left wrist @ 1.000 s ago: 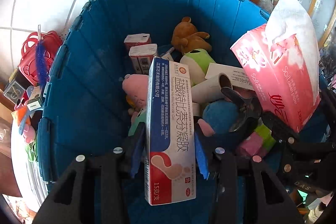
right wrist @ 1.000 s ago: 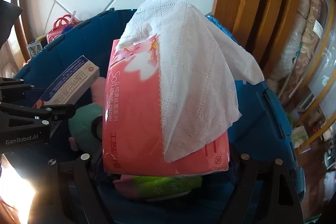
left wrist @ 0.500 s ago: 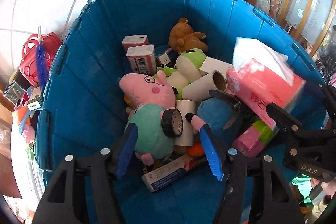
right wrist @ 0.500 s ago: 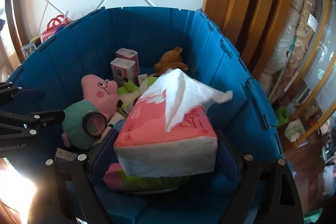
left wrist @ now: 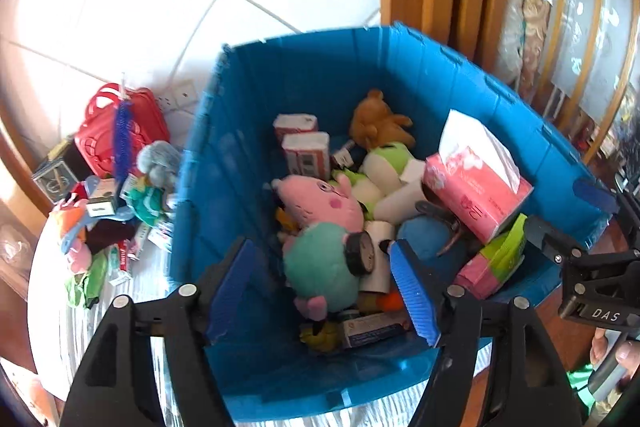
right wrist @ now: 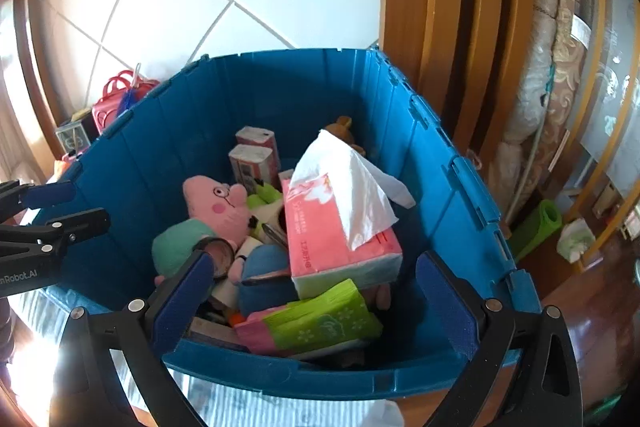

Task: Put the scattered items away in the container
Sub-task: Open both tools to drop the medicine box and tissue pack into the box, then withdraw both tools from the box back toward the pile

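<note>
Blue bin (right wrist: 168, 143) packed with toys and boxes. Pink tissue pack (right wrist: 340, 239), white sheet sticking out, lies on top at the bin's right side, resting on a green-pink pack (right wrist: 320, 323). Right tongs (right wrist: 316, 303) widening, empty, pack beyond them. Left tongs (left wrist: 320, 291) also widening, empty, above pig plush (left wrist: 320, 203). More clutter (left wrist: 108, 195) left of bin.

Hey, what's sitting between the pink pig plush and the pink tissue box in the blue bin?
White cardboard rolls and a green-and-white plush lie between pig plush and tissue box, in the left wrist view.
</note>
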Tool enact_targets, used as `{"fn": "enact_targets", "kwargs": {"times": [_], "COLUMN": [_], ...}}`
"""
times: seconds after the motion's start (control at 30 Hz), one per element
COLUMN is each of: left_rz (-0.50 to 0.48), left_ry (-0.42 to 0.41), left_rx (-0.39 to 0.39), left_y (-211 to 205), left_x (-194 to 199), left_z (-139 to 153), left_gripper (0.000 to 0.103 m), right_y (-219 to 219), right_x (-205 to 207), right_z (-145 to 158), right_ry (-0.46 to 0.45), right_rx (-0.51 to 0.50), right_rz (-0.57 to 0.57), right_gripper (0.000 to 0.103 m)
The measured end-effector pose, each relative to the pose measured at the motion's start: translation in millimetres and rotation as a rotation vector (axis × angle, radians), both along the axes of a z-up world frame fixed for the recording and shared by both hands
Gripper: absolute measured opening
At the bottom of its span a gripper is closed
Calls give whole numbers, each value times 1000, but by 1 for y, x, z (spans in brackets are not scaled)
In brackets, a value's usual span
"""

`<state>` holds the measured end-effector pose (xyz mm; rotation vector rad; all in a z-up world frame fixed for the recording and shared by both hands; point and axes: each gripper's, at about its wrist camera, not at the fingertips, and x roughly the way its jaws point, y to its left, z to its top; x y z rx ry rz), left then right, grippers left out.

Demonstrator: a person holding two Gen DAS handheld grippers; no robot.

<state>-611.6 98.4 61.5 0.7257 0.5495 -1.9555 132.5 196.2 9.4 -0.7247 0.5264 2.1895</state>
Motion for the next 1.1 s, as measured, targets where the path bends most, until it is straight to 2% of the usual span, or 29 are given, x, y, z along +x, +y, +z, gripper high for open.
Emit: {"fn": "enact_targets", "kwargs": {"times": [0.2,0.4,0.7,0.83,0.97,1.1], "left_rz": [109,213,342,387,437,456], "left_ry": [54,60,112,105,110,113], "left_rx": [-65,-127,-123,-128,-78,-12], "left_y": [7,4,-27,-39,-55,-67], "left_x": [56,122,271,342,399,428], "left_z": [9,4,-32,-55,-82,-107], "left_gripper": [72,75,76,76,76,76], "right_y": [-31,-69,-166,-215,-255,-274], "right_x": [-16,-58,-157,-206,-251,-290], "right_z": [19,35,63,68,64,47], "right_ry": [67,100,114,117,105,48], "right_rx": [55,83,124,123,97,50], "right_rz": [36,106,208,258,318,369], "right_gripper": [103,103,103,103,103,103]}}
